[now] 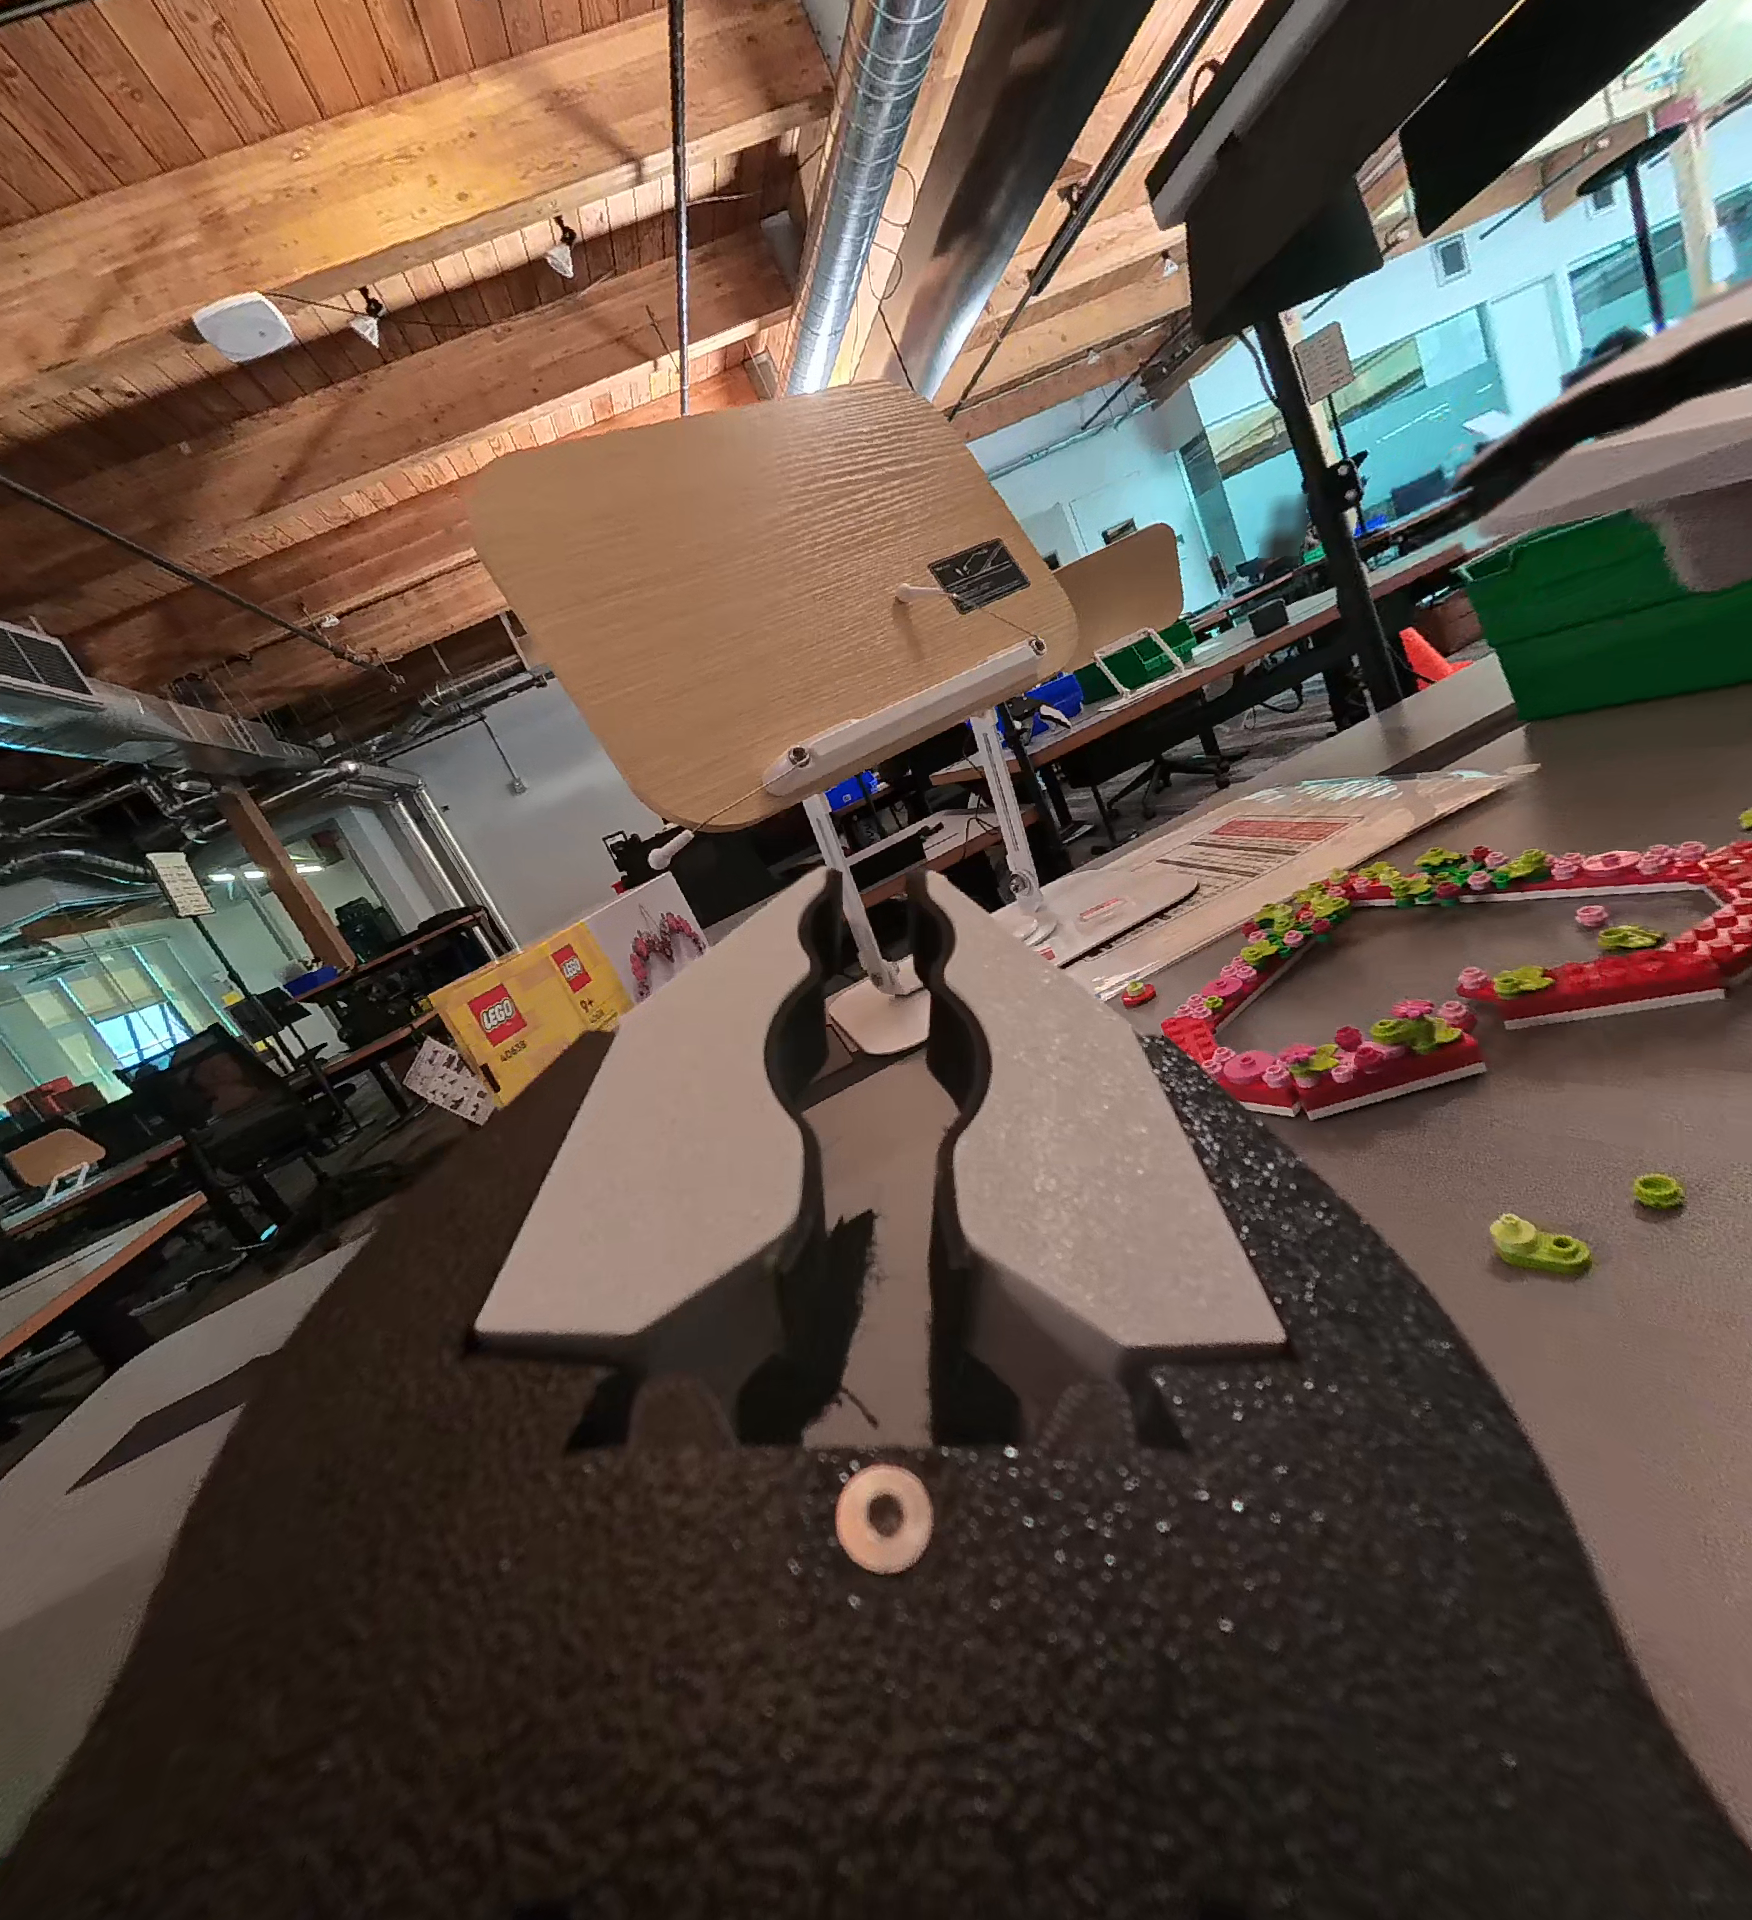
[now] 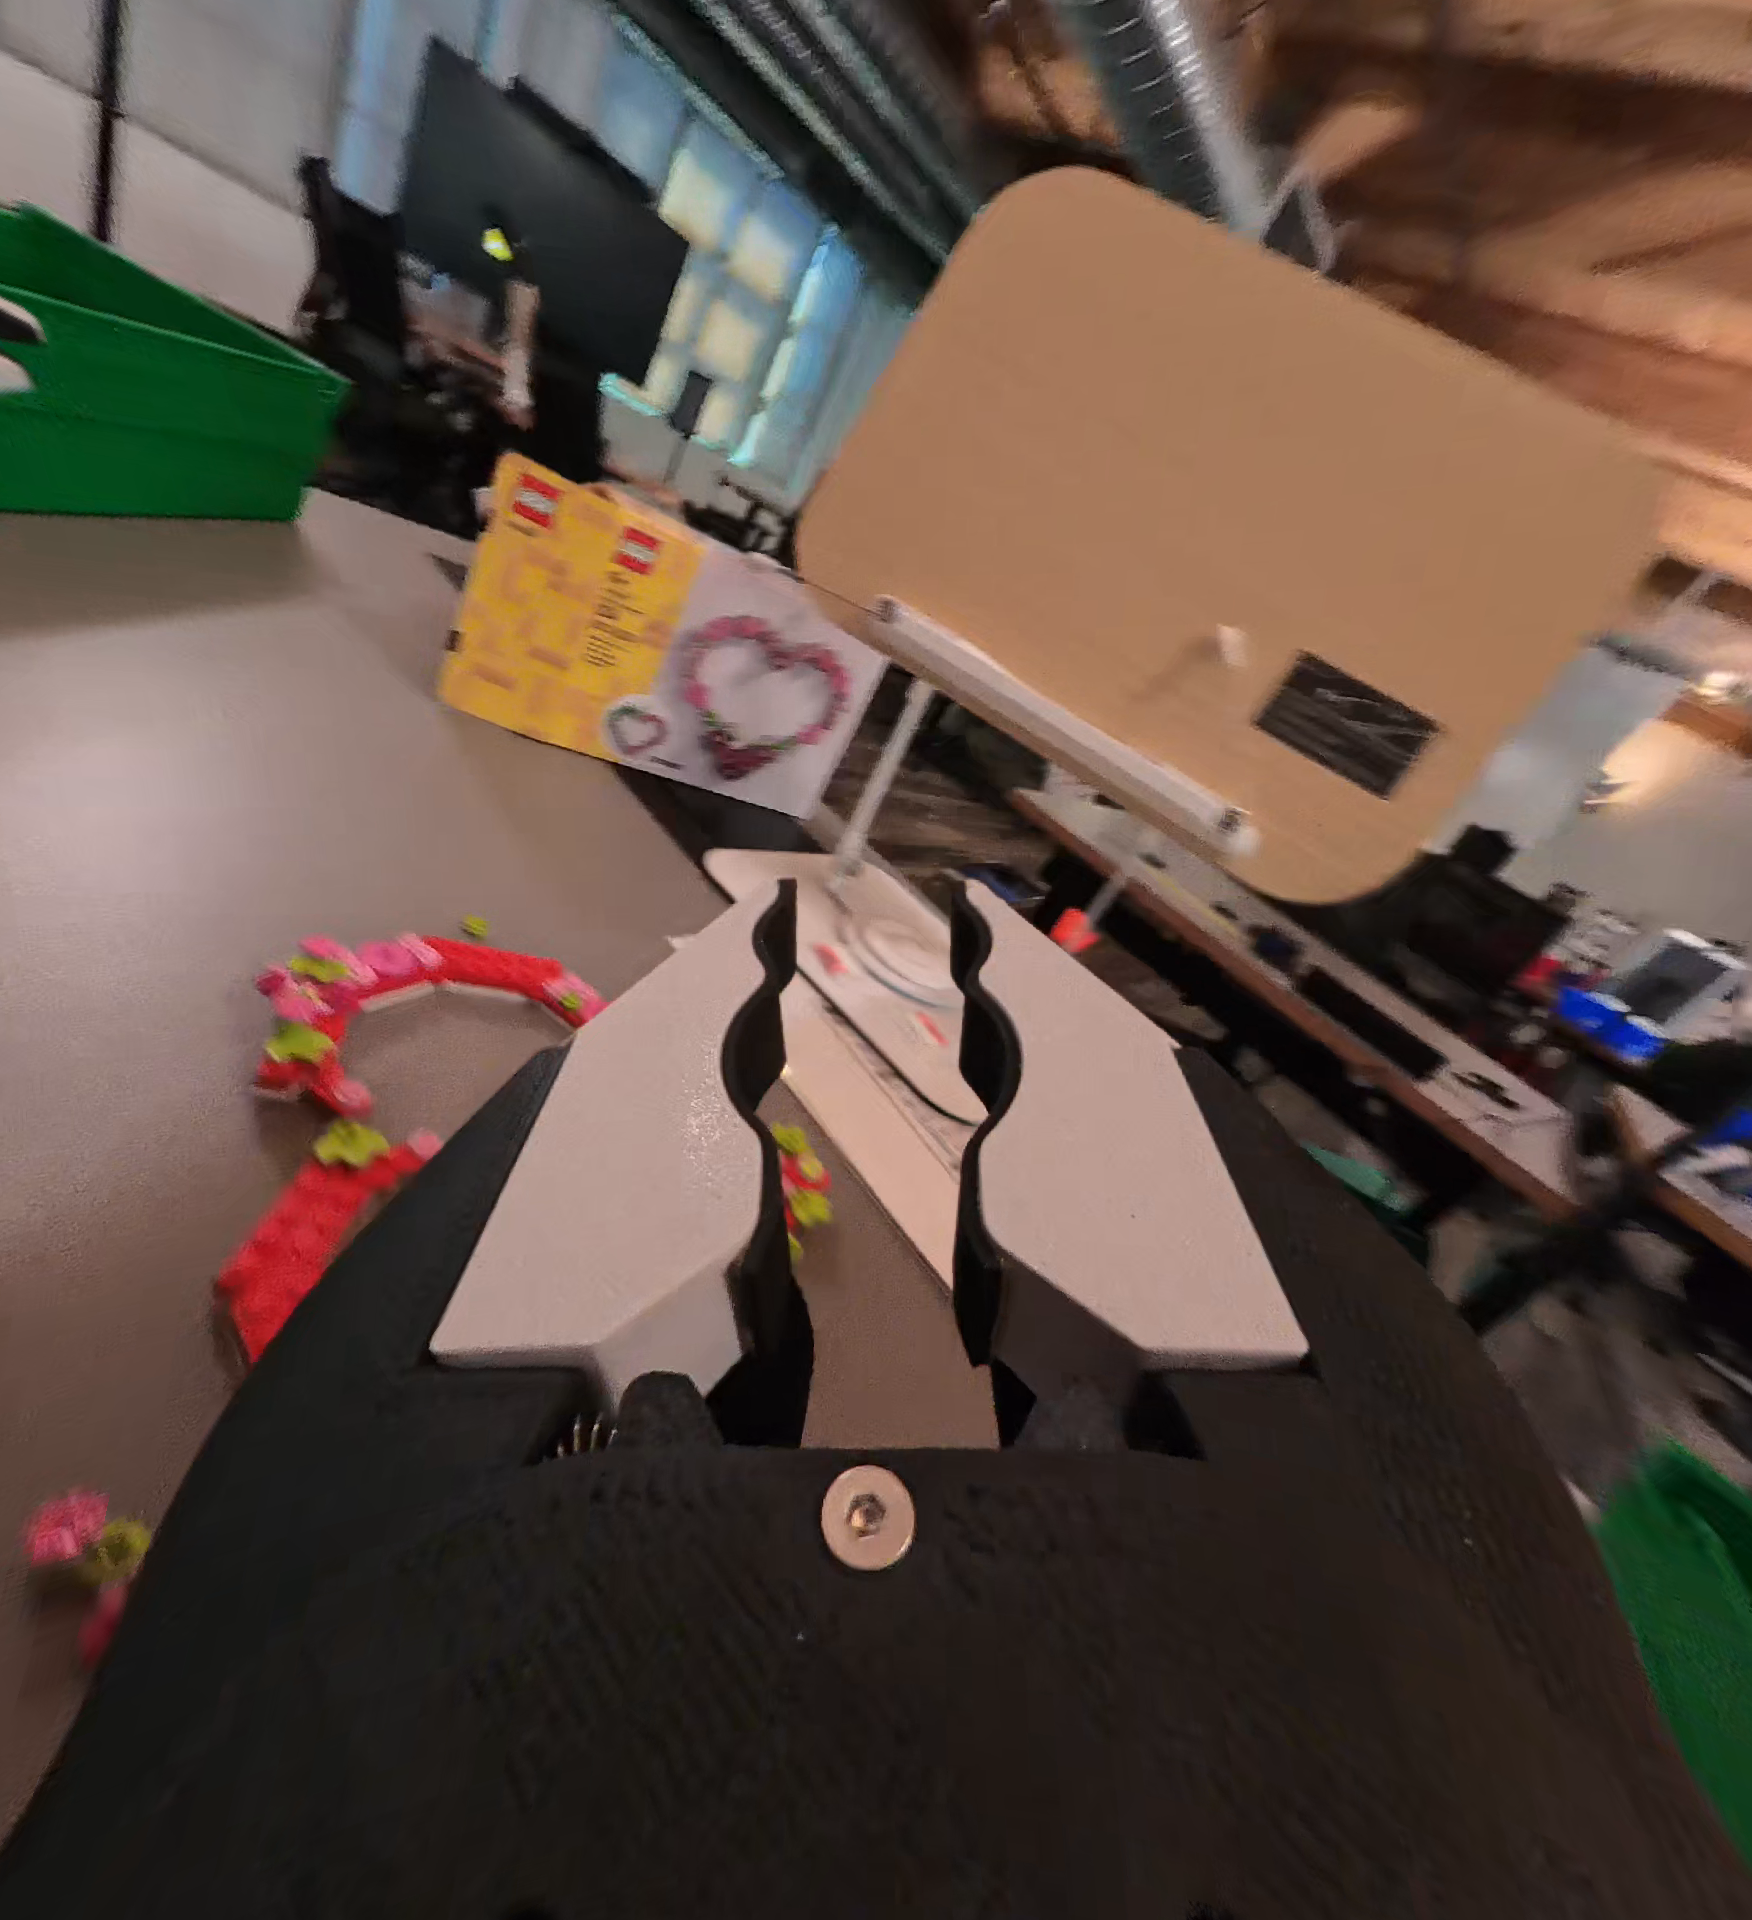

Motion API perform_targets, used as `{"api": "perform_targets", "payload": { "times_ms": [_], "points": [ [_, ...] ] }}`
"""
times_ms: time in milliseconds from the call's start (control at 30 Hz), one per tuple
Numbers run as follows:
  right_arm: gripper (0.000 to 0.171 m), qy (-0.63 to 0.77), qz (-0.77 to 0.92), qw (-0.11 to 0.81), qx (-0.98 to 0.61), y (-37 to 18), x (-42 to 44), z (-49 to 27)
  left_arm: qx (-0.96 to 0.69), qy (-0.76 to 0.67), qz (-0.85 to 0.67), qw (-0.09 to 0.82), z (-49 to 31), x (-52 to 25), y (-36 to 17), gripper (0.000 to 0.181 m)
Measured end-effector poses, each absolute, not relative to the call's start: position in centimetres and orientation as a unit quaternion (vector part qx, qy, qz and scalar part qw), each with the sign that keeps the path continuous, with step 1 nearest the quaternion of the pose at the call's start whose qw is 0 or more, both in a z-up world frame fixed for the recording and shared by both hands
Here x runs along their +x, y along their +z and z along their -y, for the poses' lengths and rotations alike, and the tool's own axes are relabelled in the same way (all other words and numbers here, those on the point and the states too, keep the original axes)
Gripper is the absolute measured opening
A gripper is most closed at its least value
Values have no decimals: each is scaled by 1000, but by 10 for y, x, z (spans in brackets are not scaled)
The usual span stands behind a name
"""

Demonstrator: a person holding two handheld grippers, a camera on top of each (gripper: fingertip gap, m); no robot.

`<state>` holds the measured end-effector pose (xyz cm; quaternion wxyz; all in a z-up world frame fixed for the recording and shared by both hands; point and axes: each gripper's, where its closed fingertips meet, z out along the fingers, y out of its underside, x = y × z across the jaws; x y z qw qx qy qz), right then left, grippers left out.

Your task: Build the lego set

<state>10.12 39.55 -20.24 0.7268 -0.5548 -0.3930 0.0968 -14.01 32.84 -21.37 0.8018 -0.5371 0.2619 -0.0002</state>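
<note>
Red heart frame [image 1: 1495, 966] lies partly flowered mid-bench, loose lime pieces [image 1: 1542, 1244] remain; left tongs [image 1: 877, 914] narrow, right tongs [image 2: 872, 914] wide, both empty

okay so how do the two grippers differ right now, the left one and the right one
The left gripper has its jaws nearly closed, a thin gap at the tips; the right gripper stands clearly wider open. The left wrist view is sharp, the right wrist view blurred. The red lego frame lies to the right of the left gripper, but to the left of the right one. Both hold nothing and point toward the wooden book stand.
</note>
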Motion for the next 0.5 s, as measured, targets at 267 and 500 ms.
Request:
{"api": "perform_targets", "payload": {
  "times_ms": [267,500],
  "points": [
    [22,144,484,631,-589,-248,153,-371,-546,-15,-264,795,-332,-138,-219,11],
    [24,296,576,367,-668,-310,160,-336,-550,-9,-270,790,-333,-137,-222,11]
  ]
}}
